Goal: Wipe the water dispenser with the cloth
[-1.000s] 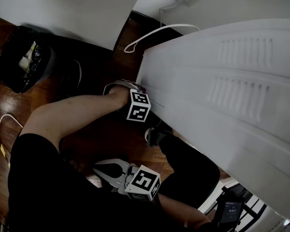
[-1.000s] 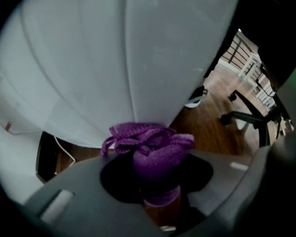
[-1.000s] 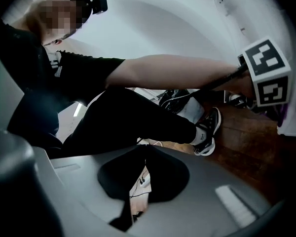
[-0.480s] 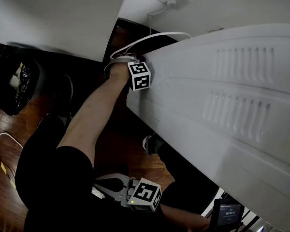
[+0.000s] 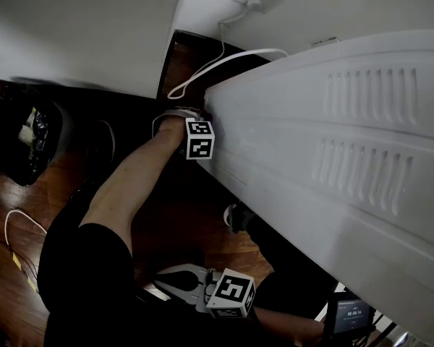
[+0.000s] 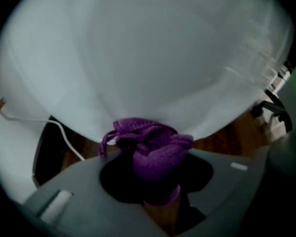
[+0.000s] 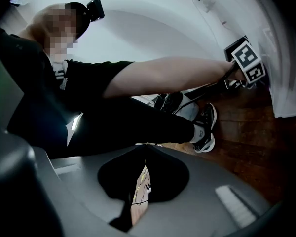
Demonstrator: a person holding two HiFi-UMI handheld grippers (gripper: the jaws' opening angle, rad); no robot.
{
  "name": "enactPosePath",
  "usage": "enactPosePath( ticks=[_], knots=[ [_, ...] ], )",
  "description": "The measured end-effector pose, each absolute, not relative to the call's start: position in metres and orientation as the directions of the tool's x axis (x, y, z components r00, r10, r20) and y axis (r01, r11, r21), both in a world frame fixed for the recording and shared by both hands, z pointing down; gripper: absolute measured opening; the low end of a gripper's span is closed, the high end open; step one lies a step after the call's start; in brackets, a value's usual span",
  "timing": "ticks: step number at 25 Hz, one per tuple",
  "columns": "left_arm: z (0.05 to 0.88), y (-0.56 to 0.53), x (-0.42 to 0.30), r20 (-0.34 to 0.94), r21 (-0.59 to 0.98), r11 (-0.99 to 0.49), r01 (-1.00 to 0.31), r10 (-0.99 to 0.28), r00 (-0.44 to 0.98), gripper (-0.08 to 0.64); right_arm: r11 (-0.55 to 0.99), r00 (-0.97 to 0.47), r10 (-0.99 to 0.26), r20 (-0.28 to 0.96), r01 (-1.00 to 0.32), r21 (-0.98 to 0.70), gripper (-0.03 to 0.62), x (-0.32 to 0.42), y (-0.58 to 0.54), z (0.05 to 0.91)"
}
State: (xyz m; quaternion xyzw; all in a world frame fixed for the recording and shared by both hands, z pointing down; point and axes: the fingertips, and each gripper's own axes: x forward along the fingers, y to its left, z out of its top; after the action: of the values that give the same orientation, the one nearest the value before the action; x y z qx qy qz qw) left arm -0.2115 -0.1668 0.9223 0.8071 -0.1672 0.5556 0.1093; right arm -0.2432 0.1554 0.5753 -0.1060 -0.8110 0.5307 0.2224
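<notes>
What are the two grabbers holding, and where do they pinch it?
The left gripper pinches the purple cloth by a bunched-up wad, and the rest sticks out past the jaws. The right gripper is shut and holds nothing.

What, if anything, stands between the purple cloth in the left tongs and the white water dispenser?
Nothing visible. The left tongs grip the cloth, whose bunched front seems to meet the water dispenser at its lower edge. The white cable runs off to one side.
</notes>
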Motion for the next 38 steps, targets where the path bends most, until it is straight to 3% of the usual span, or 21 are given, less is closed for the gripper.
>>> enactPosePath(
  ticks=[3, 7, 10, 14, 19, 22, 26, 29, 32, 35, 38],
  knots=[
    [0.922, -0.108, -0.191, 0.945, 0.075, -0.964, -0.255, -0.013, 0.328, 0.173, 0.426, -0.880, 0.412, 0.238, -0.045, -0.904, 0.005, -0.248, 0.158, 0.571],
    [0.890, -0.078, -0.176, 0.949, 0.101, -0.983, -0.152, 0.049, 0.312, 0.173, 0.476, -0.871, 0.419, 0.257, -0.031, -0.879, 0.005, -0.243, 0.165, 0.571],
    [0.835, -0.084, -0.188, 0.945, 0.069, -0.985, -0.156, 0.014, 0.328, 0.173, 0.501, -0.873, 0.414, 0.259, -0.019, -0.865, 0.005, -0.246, 0.164, 0.573],
    [0.737, -0.099, -0.219, 0.947, -0.041, -0.982, -0.187, -0.097, 0.305, 0.173, 0.547, -0.919, 0.318, 0.234, -0.024, -0.837, 0.005, -0.262, 0.141, 0.573],
    [0.633, -0.094, -0.205, 0.948, -0.116, -0.992, -0.051, -0.126, 0.291, 0.173, 0.594, -0.935, 0.205, 0.289, -0.116, -0.796, 0.005, -0.240, 0.096, 0.583],
    [0.550, -0.092, -0.203, 0.935, -0.102, -0.994, -0.048, -0.112, 0.336, 0.173, 0.605, -0.950, 0.127, 0.284, -0.153, -0.782, 0.005, -0.250, 0.072, 0.577],
    [0.447, -0.067, -0.174, 0.881, -0.150, -0.971, -0.185, -0.216, 0.422, 0.175, 0.693, -0.939, 0.085, 0.334, -0.186, -0.697, 0.005, -0.226, 0.072, 0.542],
    [0.396, -0.062, -0.190, 0.758, -0.222, -0.837, -0.501, -0.471, 0.452, 0.175, 0.798, -0.950, 0.040, 0.310, -0.156, -0.582, 0.005, -0.202, 0.048, 0.490],
    [0.373, -0.022, -0.197, 0.584, -0.058, -0.600, -0.798, -0.669, 0.460, 0.175, 0.830, -0.955, -0.081, 0.285, -0.223, -0.511, 0.005, -0.155, 0.034, 0.455],
    [0.382, 0.020, -0.183, 0.505, 0.050, -0.441, -0.896, -0.763, 0.404, 0.175, 0.812, -0.927, -0.221, 0.301, -0.346, -0.469, 0.005, -0.100, 0.018, 0.444],
    [0.385, 0.048, -0.153, 0.444, 0.131, -0.375, -0.918, -0.806, 0.392, 0.175, 0.799, -0.904, -0.325, 0.277, -0.419, -0.432, 0.005, -0.059, 0.000, 0.426]
  ],
)
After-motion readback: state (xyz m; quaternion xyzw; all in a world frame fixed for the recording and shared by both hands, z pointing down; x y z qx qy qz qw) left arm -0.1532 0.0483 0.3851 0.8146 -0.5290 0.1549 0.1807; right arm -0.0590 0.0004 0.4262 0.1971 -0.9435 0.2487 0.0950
